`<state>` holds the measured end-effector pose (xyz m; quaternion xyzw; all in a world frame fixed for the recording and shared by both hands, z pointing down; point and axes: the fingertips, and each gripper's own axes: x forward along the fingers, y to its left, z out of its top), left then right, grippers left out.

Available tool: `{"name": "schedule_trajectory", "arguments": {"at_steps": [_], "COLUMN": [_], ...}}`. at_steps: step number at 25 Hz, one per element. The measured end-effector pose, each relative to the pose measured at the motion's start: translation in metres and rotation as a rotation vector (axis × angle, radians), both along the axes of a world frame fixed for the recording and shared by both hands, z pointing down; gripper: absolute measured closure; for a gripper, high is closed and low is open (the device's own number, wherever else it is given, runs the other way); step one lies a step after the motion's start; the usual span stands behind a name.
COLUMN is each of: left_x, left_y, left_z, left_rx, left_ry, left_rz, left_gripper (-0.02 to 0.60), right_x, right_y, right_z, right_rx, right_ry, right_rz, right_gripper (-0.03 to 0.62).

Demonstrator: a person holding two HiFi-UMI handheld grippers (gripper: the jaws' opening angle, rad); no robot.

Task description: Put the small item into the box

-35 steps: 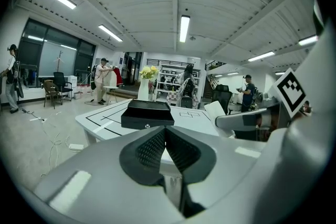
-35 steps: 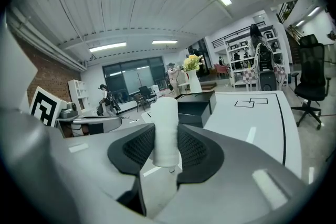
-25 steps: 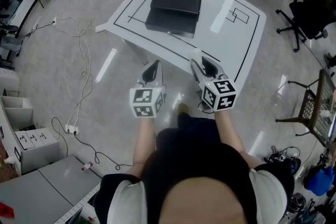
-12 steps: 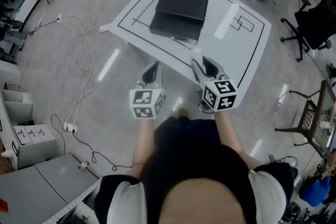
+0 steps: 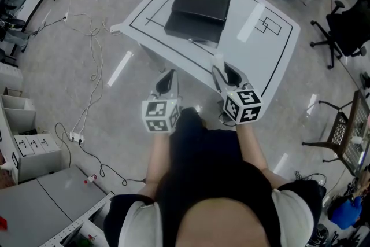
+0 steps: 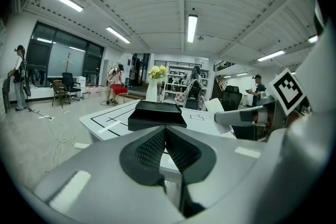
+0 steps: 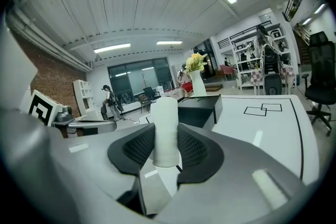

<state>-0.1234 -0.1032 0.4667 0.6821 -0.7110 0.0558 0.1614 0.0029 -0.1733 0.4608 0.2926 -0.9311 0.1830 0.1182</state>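
One white cylinder (image 5: 217, 59) half-hidden between fingers (image 5: 233, 74)

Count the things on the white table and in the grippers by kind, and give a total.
Black box: 1
Vase of flowers: 1
White cylinder, clamped in the right gripper: 1
Total: 3

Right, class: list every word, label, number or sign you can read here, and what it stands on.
No text can be read.
Left marker cube and right marker cube: black-and-white square codes, no letters.
White table: black outlines only, no writing.
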Motion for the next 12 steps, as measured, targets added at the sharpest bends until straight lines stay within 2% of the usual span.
{"name": "schedule_trajectory", "arguments": {"at_steps": [12], "left_x": [0.0022], "left_y": [-0.0047], "left_z": [0.0084], "left_rx": [-0.028], "left_ry": [0.006], "left_rz": [0.021], "left_gripper": [0.572], "right_x": [0.0066], "right_y": [-0.0069], "right_z": [0.007], "right_rx": [-0.025], "right_ry": [0.002], "right_rz": [0.035], "right_gripper": [0.462]}}
